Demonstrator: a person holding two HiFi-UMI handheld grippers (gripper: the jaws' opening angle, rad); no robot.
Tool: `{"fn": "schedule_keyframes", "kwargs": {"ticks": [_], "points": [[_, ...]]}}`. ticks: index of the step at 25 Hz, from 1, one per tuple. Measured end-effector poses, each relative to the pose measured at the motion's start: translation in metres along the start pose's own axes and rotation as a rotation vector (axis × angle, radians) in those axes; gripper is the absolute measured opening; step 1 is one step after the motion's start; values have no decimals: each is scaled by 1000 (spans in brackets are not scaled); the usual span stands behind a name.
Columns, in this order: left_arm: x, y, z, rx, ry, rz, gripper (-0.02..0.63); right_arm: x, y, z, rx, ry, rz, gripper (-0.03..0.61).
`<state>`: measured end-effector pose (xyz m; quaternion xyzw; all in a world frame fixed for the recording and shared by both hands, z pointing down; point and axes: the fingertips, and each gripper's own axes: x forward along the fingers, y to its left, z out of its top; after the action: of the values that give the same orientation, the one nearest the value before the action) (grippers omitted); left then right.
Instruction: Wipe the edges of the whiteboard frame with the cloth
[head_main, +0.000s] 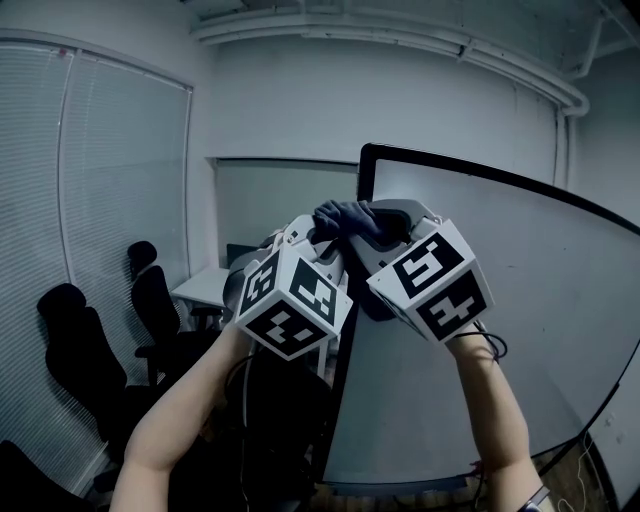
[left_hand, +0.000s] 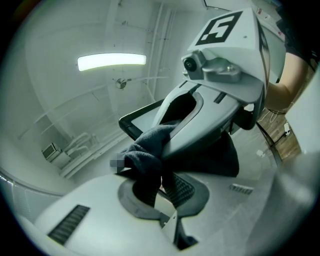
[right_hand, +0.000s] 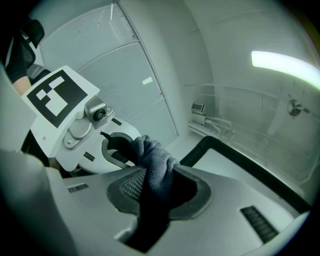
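A dark cloth (head_main: 345, 217) is bunched at the top left corner of the whiteboard's black frame (head_main: 364, 165). Both grippers are raised to it. My left gripper (head_main: 322, 236) is shut on the cloth (left_hand: 146, 151) from the left, and a fold hangs down through its jaws. My right gripper (head_main: 388, 226) is shut on the same cloth (right_hand: 156, 166) from the right, its jaws pressed close round it. In the right gripper view, the frame corner (right_hand: 210, 144) lies just past the cloth. The white board face (head_main: 520, 290) stretches off to the right.
Black office chairs (head_main: 72, 335) and a small white table (head_main: 205, 286) stand below at the left, next to window blinds (head_main: 100, 180). A second board or panel (head_main: 280, 200) stands behind. A ceiling light (left_hand: 112, 61) and pipes (head_main: 400, 35) run overhead.
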<state>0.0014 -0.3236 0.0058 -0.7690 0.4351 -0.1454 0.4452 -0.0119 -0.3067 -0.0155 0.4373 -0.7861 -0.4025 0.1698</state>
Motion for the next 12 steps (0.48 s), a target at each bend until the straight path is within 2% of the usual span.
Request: {"fn": "schedule_keyframes", "kwargs": {"ticks": [5,12], "points": [[2,13,7,45,19,11,14,2,-10,11,-30,9,-23,103],[8,28,17,59,18,16,14,3,-25,20,-61,12,-37,101]]}}
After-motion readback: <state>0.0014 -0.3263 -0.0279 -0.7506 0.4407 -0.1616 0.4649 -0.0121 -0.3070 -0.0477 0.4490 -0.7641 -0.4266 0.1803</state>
